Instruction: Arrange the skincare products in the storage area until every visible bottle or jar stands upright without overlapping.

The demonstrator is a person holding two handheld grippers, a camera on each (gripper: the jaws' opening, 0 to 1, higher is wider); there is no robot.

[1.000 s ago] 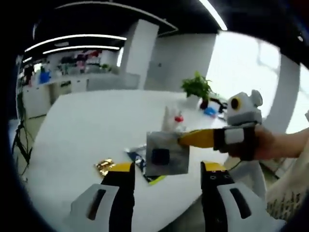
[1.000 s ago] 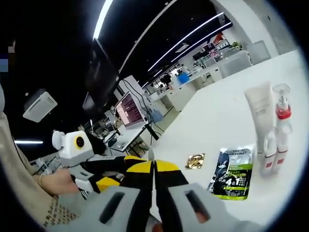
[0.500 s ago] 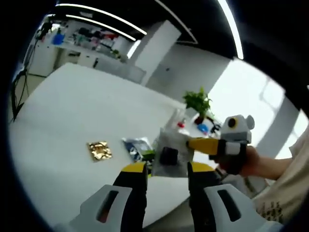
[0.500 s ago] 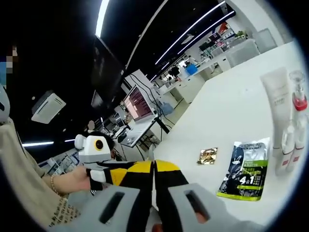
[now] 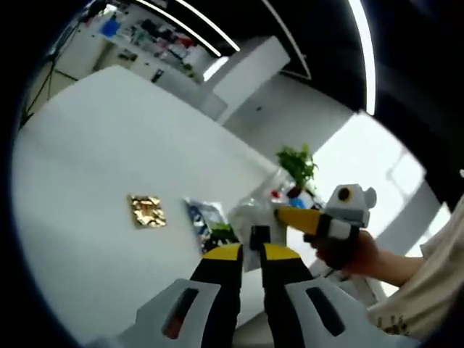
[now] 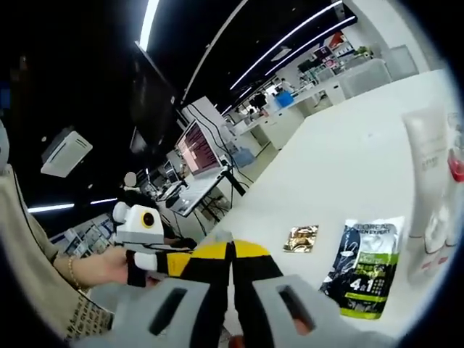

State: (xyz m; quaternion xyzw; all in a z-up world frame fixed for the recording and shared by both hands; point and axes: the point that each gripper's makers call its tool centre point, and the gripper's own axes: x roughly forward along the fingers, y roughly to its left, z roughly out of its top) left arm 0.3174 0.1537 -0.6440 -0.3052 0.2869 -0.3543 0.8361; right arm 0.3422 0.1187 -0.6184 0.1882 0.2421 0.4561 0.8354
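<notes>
Left claw point(image 5: 251, 255) is pinching a silvery sachet point(image 5: 254, 221), jaws nearly together on its lower edge. Right claw point(image 5: 290, 215) is gripping the same sachet from the side, with a hand point(image 5: 355, 254) wrapping its handle. In the right gripper view the right claw point(image 6: 232, 254) is sitting clamped on the sachet's thin edge point(image 6: 223, 238) (barely showing). Beyond, a dark green packet point(image 6: 362, 268) and a gold sachet point(image 6: 301, 238) are lying flat on the white bench point(image 6: 348, 167). A white tube point(image 6: 428, 145) and a red-collared spray bottle point(image 6: 455, 156) are standing upright, touching, partly cut off by the edge.
</notes>
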